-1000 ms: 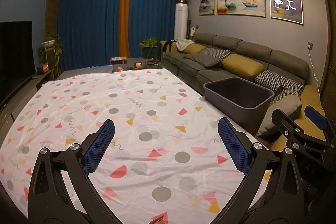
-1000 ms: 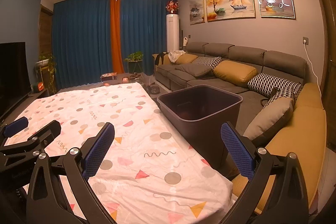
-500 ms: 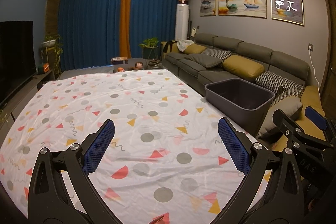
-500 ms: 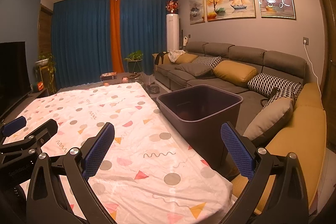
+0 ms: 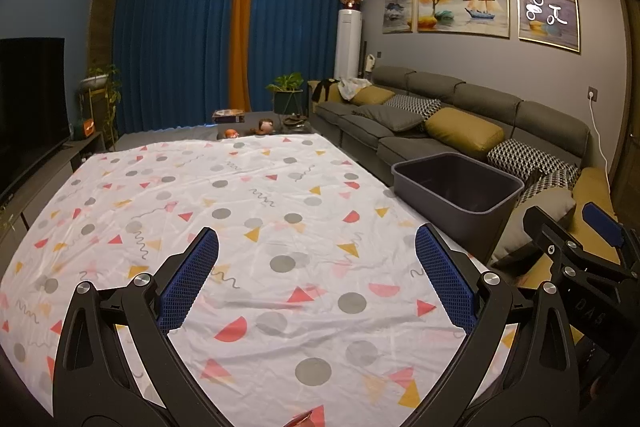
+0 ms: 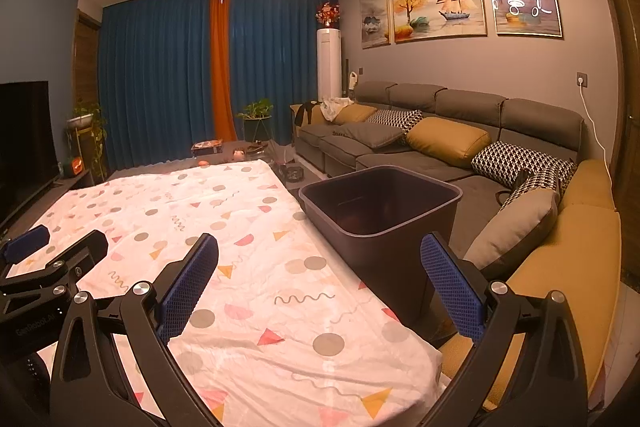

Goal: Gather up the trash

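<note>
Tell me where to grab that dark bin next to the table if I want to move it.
Probably grip the bin's near rim with the right hand-held gripper, coming from above: it stands upright and open-topped, its thin rim exposed.

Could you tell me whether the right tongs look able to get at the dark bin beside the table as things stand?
Probably yes. The right tongs are open and empty, and the bin stands just ahead of them at the table's edge, its open top unobstructed, with nothing between.
</note>
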Demonstrator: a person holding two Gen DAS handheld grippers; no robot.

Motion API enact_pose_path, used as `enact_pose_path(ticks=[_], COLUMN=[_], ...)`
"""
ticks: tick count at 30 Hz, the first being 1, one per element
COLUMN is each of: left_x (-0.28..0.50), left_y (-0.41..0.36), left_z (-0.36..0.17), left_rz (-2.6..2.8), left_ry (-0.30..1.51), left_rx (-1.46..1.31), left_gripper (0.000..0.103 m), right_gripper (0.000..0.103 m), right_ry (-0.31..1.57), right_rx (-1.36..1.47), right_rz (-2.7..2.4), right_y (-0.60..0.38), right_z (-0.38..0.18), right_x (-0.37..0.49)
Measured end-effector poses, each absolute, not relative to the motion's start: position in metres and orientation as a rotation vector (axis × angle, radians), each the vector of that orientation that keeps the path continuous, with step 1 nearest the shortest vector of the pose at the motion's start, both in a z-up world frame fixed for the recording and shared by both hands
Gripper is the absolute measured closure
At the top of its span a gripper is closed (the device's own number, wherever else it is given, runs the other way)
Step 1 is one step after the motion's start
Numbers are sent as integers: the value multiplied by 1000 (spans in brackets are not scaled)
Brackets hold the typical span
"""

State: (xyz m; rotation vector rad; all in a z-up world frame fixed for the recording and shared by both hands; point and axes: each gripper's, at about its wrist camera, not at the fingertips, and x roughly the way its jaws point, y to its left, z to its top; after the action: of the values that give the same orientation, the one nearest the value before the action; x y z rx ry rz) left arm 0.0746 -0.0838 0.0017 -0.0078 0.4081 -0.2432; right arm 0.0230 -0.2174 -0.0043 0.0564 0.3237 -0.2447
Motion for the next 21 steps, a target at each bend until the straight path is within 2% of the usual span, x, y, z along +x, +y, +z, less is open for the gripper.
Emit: enact_pose_path(ticks=[21], left_x=[74], left_y=[-83], left_z=[3], left_rz=[-243], left_ry=[408], left_rx=[-13], left_gripper=[6], right_gripper=[6], right_ry=[323], right_rx=[57], right_rz=[-240], right_y=[-217], right_z=[-3], right_x=[23])
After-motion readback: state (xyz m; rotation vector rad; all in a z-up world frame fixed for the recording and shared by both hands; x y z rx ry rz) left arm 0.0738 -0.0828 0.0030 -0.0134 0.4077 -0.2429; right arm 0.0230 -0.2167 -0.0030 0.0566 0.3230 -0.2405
